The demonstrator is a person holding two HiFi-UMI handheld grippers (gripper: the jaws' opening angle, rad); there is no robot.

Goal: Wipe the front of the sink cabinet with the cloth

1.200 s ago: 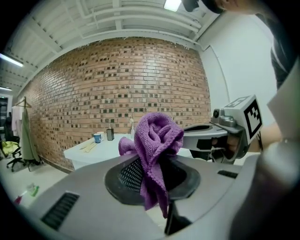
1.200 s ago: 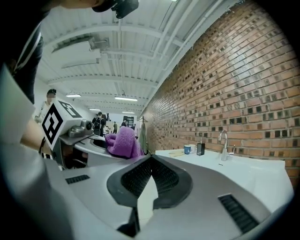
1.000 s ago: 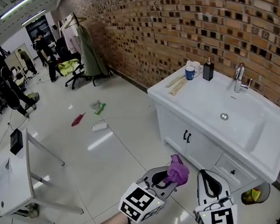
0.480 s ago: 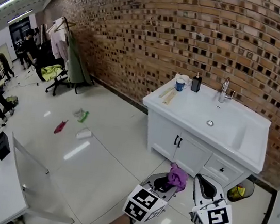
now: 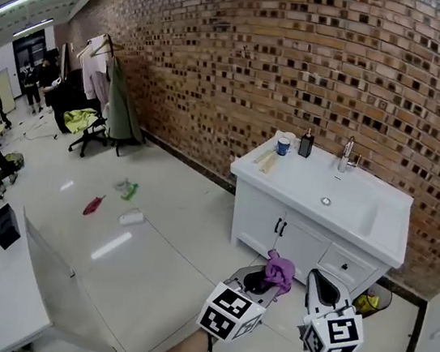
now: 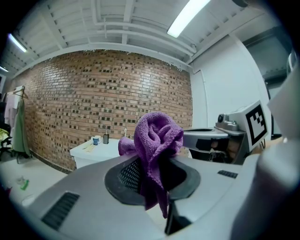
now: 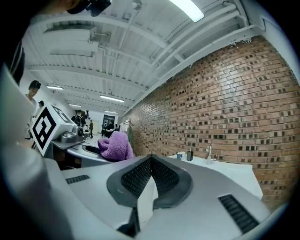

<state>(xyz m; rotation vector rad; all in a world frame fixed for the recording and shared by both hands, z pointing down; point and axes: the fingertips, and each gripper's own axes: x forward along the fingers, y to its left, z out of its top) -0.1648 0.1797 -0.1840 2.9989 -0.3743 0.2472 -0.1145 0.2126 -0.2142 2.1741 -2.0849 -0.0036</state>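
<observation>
Cloth point(image 5: 279, 270), purple and bunched into a ball, sits pinched in the jaws of the left gripper point(image 5: 264, 283), which are clamped on its lower folds so that most of it bulges above and ahead of the tips, with a short tail hanging beneath. The right gripper point(image 5: 320, 283), just beside it at 3 o'clock, has its jaws closed tip to tip on nothing. Both are held above the floor point(image 5: 159, 252), apart from the cabinet point(image 5: 296, 241), whose white front lies at 12 o'clock with two doors, black handles point(image 5: 280, 226) and a drawer to their right. Above it is the sink point(image 5: 346, 210), with a tap point(image 5: 346, 154) at the back and a cup point(image 5: 283, 146) and bottle point(image 5: 306, 145) at the 11 o'clock corner; a bin point(image 5: 369, 302) stands at the cabinet's 4 o'clock foot. The step in hand looks like the approach, with no wiping begun. To do it well, I would bring the left gripper in low and square to the doors so the bulging wad, not the hard jaw tips, meets the panel, then press lightly and sweep in overlapping passes from top edge to bottom, easing round the handles so the tail does not snag. The grip should stay firm, since a wad held only by its lower folds could drag out under friction. The right gripper is best kept clear to the side.
</observation>
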